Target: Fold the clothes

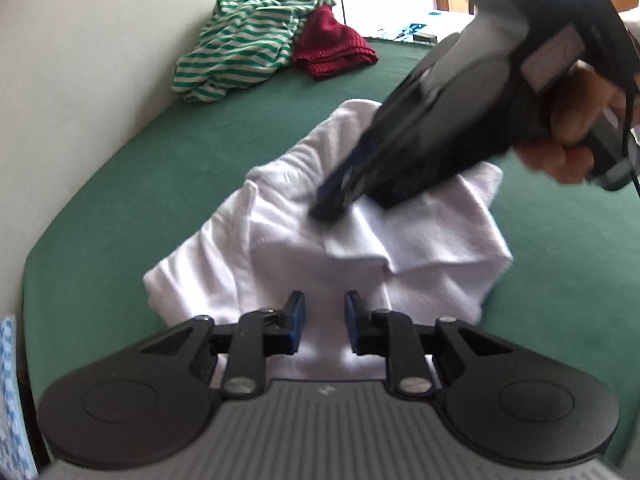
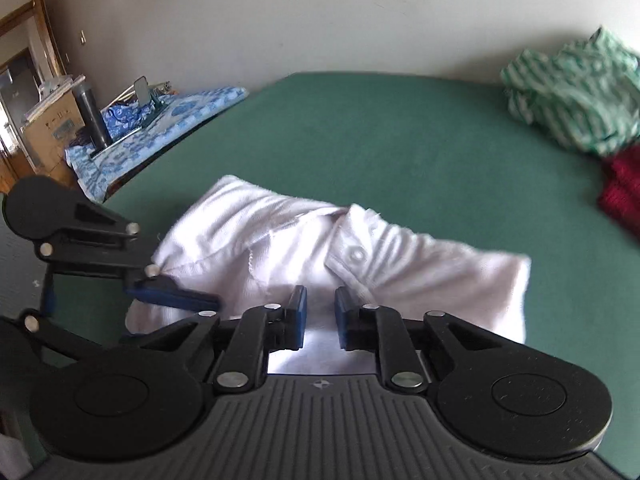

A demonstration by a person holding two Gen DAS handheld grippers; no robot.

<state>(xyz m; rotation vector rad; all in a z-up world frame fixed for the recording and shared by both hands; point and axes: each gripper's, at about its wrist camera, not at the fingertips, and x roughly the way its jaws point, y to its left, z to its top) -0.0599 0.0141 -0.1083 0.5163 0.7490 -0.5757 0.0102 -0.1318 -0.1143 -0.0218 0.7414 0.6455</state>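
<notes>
Rumpled white cotton shirt (image 2: 304,248), partly folded, on smooth green sheet (image 2: 400,132)

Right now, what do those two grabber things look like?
Both look alike. The left gripper and the right gripper are black, each with two fingers tipped in blue pads, round disc shapes either side, silver screws at the joints and a grey ribbed body behind. From the left view, the right one has a pale label and a black cable by the hand.

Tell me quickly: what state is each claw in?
Left claw: open, holding nothing.
Right claw: open, over the white garment, gripping nothing.
</notes>
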